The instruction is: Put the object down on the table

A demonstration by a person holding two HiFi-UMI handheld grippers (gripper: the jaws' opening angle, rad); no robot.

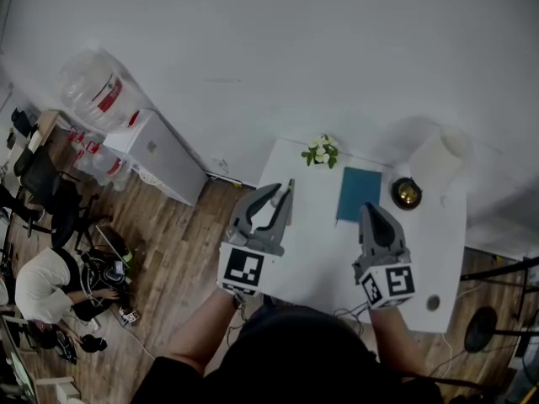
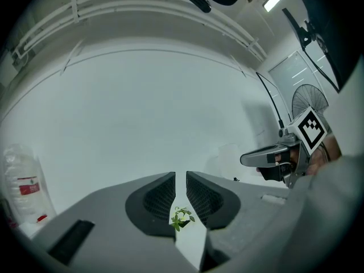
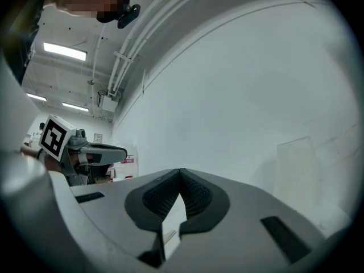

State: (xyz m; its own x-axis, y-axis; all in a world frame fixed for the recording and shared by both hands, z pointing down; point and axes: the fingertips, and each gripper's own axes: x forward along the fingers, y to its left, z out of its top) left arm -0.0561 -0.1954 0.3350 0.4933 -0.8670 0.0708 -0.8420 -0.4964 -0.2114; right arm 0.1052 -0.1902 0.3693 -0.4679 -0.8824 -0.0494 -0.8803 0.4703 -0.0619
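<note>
A white desk [image 1: 313,241] is standing against a plain white wall, with wood floor running off to its left. Nearest, the left gripper [image 1: 285,188] is hovering over the desk's left edge, jaws parted by a narrow gap and holding nothing. The right gripper [image 1: 370,208] is hanging empty, its jaw tips pressed together. Beyond them a teal book [image 1: 359,194], a round brass object [image 1: 407,193] and a small plant [image 1: 321,151] are resting on the desk; which one the task means is unclear. A white roll [image 1: 438,162] is fading into the wall.
</note>
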